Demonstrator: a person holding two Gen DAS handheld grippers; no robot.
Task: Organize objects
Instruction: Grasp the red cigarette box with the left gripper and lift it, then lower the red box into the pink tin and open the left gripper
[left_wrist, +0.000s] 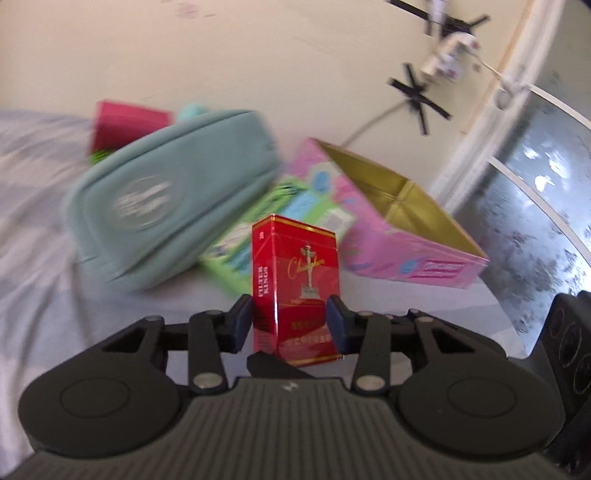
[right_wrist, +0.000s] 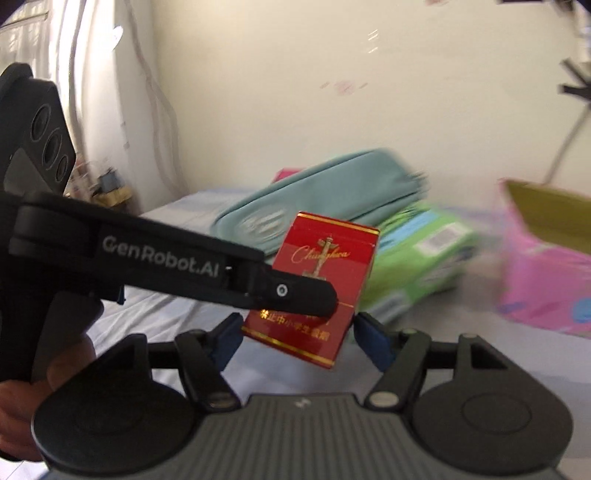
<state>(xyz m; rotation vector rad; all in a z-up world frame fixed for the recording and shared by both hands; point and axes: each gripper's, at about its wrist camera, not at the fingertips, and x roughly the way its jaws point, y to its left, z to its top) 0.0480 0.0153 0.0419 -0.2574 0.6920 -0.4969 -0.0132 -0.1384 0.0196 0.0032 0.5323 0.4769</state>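
Left gripper (left_wrist: 290, 321): closed on the red cigarette pack (left_wrist: 295, 288), its blue pads pressed to the pack's two narrow sides low on the body; the pack is held clear of the bed, long axis running away from the gripper toward 12 o'clock, printed face to the camera. Pack: rigid glossy card, rectangular, gold lettering and edge lines, crisp corners; judged light and firm enough to hold without crushing. Teal pouch (left_wrist: 173, 199), at 10 o'clock beyond the pack: soft fabric, rounded oblong, oval label, blurred by motion; it leans on a green carton (left_wrist: 240, 251), flat and printed, just behind the pack. A magenta box (left_wrist: 125, 125) shows behind the pouch. Pink box (left_wrist: 406, 236), at 1 o'clock: open-topped card with gold lining, nothing visible inside, lying on the pale grey bed sheet (left_wrist: 40, 229); judged the likely destination, so the coming move would carry the pack forward and rightward over its open mouth. Right gripper (right_wrist: 295, 334): open, blue pads standing apart either side of the pack's lower end with a gap on each side, touching nothing that can be seen. From the right wrist the pack tilts with its top toward 1 o'clock, and the left gripper's black arm crosses in from 9 o'clock. The left gripper already has the load; the right is near, unladen.
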